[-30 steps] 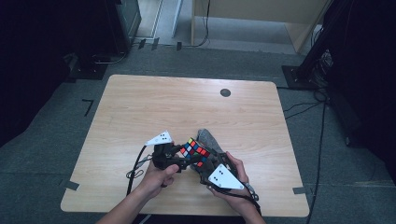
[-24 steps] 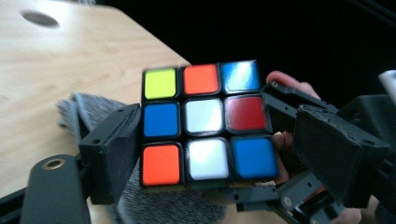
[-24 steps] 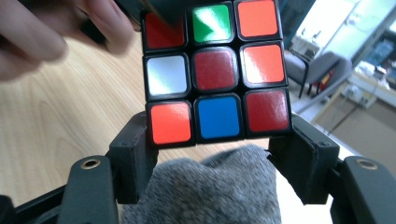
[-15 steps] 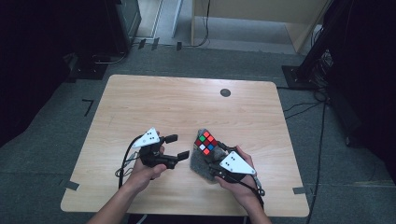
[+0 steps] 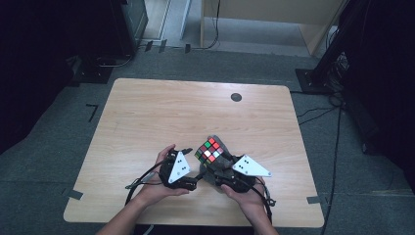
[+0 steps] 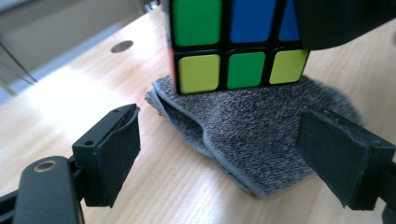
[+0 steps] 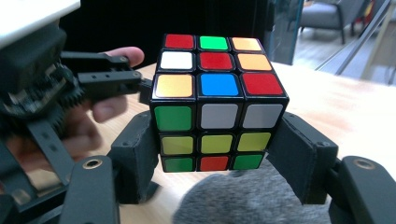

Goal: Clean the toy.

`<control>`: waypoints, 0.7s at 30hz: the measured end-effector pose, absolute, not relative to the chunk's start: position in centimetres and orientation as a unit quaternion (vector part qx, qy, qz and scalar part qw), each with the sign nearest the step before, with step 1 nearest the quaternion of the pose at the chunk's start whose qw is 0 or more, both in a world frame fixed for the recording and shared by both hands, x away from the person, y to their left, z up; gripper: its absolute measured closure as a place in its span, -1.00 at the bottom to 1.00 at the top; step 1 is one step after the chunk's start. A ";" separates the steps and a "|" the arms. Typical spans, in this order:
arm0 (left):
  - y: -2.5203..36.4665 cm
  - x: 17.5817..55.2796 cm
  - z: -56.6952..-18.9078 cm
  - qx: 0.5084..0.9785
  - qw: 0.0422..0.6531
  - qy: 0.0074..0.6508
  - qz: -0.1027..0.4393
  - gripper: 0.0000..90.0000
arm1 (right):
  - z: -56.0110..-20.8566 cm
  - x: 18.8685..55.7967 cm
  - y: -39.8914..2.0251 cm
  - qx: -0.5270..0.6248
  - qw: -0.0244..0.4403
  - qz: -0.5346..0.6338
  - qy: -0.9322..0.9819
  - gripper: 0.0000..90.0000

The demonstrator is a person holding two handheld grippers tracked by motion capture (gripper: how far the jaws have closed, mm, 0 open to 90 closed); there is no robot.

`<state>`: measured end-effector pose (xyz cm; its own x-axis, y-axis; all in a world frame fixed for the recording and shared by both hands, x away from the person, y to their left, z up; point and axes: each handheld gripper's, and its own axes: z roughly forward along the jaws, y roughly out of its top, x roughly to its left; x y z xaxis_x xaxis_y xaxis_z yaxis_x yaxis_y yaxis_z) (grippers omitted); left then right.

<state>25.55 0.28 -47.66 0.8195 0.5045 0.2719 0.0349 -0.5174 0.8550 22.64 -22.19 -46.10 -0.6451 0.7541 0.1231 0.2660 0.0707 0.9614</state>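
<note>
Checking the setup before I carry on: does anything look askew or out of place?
The grey cloth under the cube lies rumpled and folded over, not flat. The cube is scrambled. Nothing looks spilled or damaged.

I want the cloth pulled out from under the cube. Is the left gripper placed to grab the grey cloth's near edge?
Probably yes. The left gripper is open, and the grey cloth lies between its fingers with nothing in front. The cube, held by the right gripper, sits farther back.
</note>
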 end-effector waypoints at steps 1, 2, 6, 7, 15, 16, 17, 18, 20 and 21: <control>0.1 25.4 -47.7 0.832 0.463 0.159 0.260 -0.68 | -46.1 22.6 -22.1 0.367 0.205 0.578 0.699 -0.22; 0.0 25.3 -47.8 0.831 0.464 0.155 0.264 -0.68 | -46.2 22.6 -21.9 0.370 0.200 0.579 0.699 -0.22; -0.3 24.9 -47.7 0.826 0.473 0.151 0.267 -0.66 | -46.2 22.4 -21.5 0.378 0.189 0.581 0.696 -0.22; -0.3 24.8 -47.7 0.824 0.478 0.150 0.266 -0.65 | -46.2 22.3 -21.4 0.376 0.188 0.581 0.697 -0.22; 0.0 24.5 -47.5 0.804 0.499 0.155 0.285 -0.37 | -46.6 22.4 -21.0 0.401 0.156 0.582 0.690 -0.23; 0.1 24.5 -47.6 0.803 0.500 0.155 0.285 -0.35 | -46.7 22.4 -21.0 0.405 0.148 0.585 0.687 -0.23; 0.1 24.5 -47.6 0.802 0.500 0.155 0.286 -0.33 | -46.7 22.5 -21.1 0.410 0.140 0.587 0.684 -0.23; 0.2 24.6 -47.5 0.802 0.500 0.156 0.286 -0.31 | -46.8 22.6 -21.2 0.416 0.129 0.590 0.680 -0.23; 0.4 24.6 -47.5 0.801 0.503 0.155 0.286 -0.25 | -47.0 22.9 -21.5 0.424 0.111 0.596 0.672 -0.24; 0.4 24.7 -47.4 0.801 0.505 0.156 0.282 -0.25 | -47.0 23.0 -21.7 0.426 0.099 0.600 0.670 -0.24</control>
